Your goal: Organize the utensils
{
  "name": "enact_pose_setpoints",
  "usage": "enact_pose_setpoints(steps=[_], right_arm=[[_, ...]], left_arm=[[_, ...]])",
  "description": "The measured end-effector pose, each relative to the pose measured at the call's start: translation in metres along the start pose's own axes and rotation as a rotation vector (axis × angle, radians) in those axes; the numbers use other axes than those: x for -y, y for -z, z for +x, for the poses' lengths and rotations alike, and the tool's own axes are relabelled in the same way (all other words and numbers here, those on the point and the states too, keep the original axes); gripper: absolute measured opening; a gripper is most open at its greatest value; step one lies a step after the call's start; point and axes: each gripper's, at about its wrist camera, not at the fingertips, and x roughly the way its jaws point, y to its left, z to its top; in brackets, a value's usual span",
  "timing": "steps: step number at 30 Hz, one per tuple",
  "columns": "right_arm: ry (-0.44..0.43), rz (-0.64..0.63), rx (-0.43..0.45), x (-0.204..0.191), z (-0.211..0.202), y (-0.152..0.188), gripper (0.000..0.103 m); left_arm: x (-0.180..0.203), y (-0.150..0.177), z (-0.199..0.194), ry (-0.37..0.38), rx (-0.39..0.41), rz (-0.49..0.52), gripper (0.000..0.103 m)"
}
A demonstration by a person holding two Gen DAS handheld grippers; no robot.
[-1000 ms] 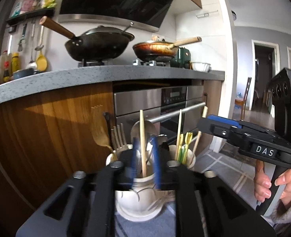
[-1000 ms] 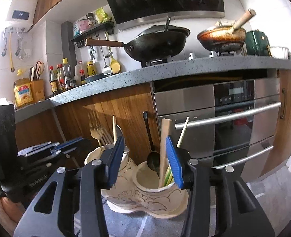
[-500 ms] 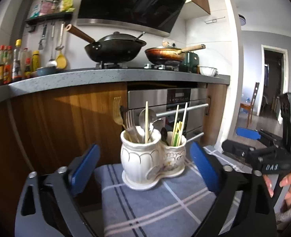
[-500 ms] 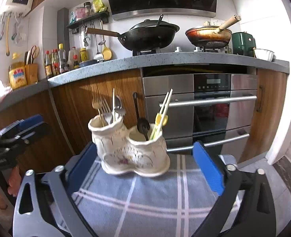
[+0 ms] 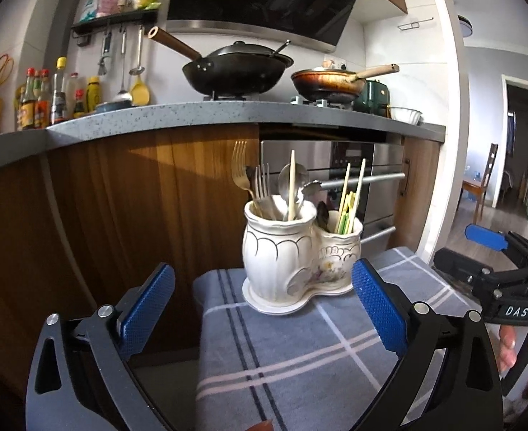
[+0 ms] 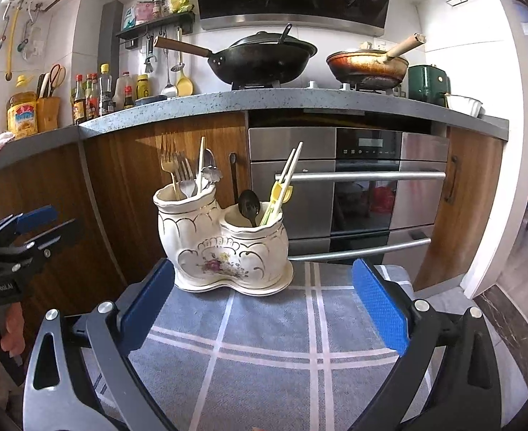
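- The desk [image 6: 264, 359], covered by a grey-blue checked cloth [image 5: 299, 359], carries the only task items; the cloth probably gives the ceramic a soft, non-slip seat.
- The two-pot ceramic holder [image 6: 224, 248] stands upright toward the desk's far edge, closer to its far left corner in the right wrist view, so its open mouths face up for utensils dropped in from above.
- The left hand-held gripper [image 5: 264, 309] has its blue pads spread wide with nothing between them, pointed at the holder from short of it.
- The right hand-held gripper [image 6: 264, 305] is equally wide open and empty, facing the holder from the near edge.
- Forks [image 6: 177, 172], a spoon [image 5: 289, 183] and one pale chopstick [image 5: 291, 183] stand in the taller left pot.
- Chopsticks [image 6: 287, 176] and a dark ladle [image 6: 247, 204] lean in the lower right pot; sorting looks nearly done, though that lone chopstick seems misplaced.
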Motion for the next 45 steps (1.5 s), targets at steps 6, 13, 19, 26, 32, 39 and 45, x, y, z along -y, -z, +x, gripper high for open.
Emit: enact_pose_setpoints(steps=[6,13,19,26,32,39,45], right_arm=[[-0.003,0.004,-0.001,0.0003,0.0,0.0,0.098],[-0.002,0.002,-0.004,0.0015,0.0001,-0.0004,0.098],[0.0,0.004,-0.006,0.0038,0.0026,-0.0008,0.098],[-0.002,0.001,-0.008,0.0044,0.0032,-0.0009,0.098],[-0.002,-0.002,-0.006,0.0038,0.003,-0.0009,0.098],[-0.003,-0.003,-0.004,0.0028,0.0027,-0.0013,0.098],[-0.002,-0.004,-0.005,0.0021,0.0025,-0.0014,0.098]], left_arm=[[-0.0004,0.0009,0.001,-0.004,-0.005,0.004,0.098],[0.0025,0.0004,0.0032,-0.001,-0.006,0.013,0.098],[0.0045,-0.0001,0.0034,0.003,-0.008,0.016,0.098],[0.0063,-0.0009,0.0039,0.003,-0.005,0.019,0.098],[0.0064,-0.0013,0.0032,0.002,-0.003,0.021,0.098],[0.006,-0.0021,0.0008,0.004,-0.001,0.026,0.098],[0.0063,-0.002,0.0006,0.004,-0.002,0.026,0.098]])
